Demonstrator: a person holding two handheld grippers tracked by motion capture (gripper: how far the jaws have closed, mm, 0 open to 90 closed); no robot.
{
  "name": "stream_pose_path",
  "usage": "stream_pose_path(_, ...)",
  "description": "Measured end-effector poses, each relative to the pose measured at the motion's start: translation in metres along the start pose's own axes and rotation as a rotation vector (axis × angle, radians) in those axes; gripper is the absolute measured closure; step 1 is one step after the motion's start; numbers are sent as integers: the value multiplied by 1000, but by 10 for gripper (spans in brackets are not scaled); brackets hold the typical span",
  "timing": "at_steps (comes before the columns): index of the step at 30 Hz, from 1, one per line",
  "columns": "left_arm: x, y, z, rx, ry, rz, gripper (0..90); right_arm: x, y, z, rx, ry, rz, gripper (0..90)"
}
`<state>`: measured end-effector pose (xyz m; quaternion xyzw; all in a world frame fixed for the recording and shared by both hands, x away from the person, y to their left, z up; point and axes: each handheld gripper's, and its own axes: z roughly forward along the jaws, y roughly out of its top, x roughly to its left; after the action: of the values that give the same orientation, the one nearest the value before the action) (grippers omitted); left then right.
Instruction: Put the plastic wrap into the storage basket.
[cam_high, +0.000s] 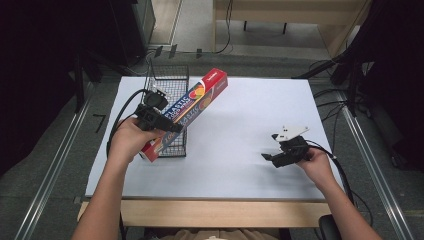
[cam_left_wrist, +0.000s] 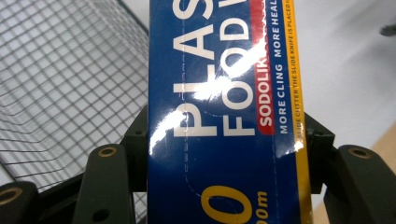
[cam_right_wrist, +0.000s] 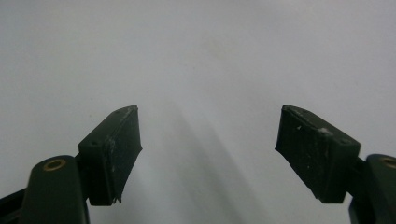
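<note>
Left gripper (cam_high: 172, 125) sits at about 9 o'clock on the white tabletop (cam_high: 240, 150), its jaws pinching a long plastic food wrap box (cam_high: 192, 107) across the box's width. In the left gripper view the box (cam_left_wrist: 224, 116) runs straight up between the two black jaws, pads pressed to both long edges, blue face with white lettering and a yellow strip along one side (glare across the print). From the high view the box lies tilted, low end toward 7 o'clock by the person's left hand (cam_high: 127, 142), high red end pointing to about 1 o'clock, clear of the tabletop. It crosses over a black wire basket (cam_high: 170, 90), which stands on the tabletop at roughly 10 o'clock; the box's lower half overlaps the basket's near-right corner, though whether it touches the wire I cannot tell. The basket's mesh (cam_left_wrist: 70, 79) shows just beside the box in the left gripper view, at its 9 o'clock. Right gripper (cam_high: 267, 157) is at about 4 o'clock on the tabletop, well apart from box and basket, held low in the right hand (cam_high: 312, 162) with its grey three-cornered plate on top. In the right gripper view its jaws stand spread with nothing between them, bare white surface beyond; the right gripper (cam_right_wrist: 208, 135) points out over the tabletop.
</note>
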<state>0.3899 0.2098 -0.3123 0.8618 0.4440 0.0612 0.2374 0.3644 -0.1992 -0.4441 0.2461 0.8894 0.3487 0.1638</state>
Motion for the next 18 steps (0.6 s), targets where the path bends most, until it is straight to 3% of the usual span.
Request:
stream_pose_path(3, 8, 6, 2, -8, 24, -24, 399, 0, 0, 1, 8, -4, 0, 228)
stream_pose_path(9, 19, 17, 6, -70, 68, -98, 400, -4, -1, 1, 18, -24, 22, 227)
stream_pose_path(15, 27, 30, 10, -49, 186, -150, 399, -5, -3, 1, 36, -58, 9, 228)
stream_pose_path(18, 32, 33, 14, -44, 192, -182, 399, -7, -4, -1, 29, -84, 20, 227)
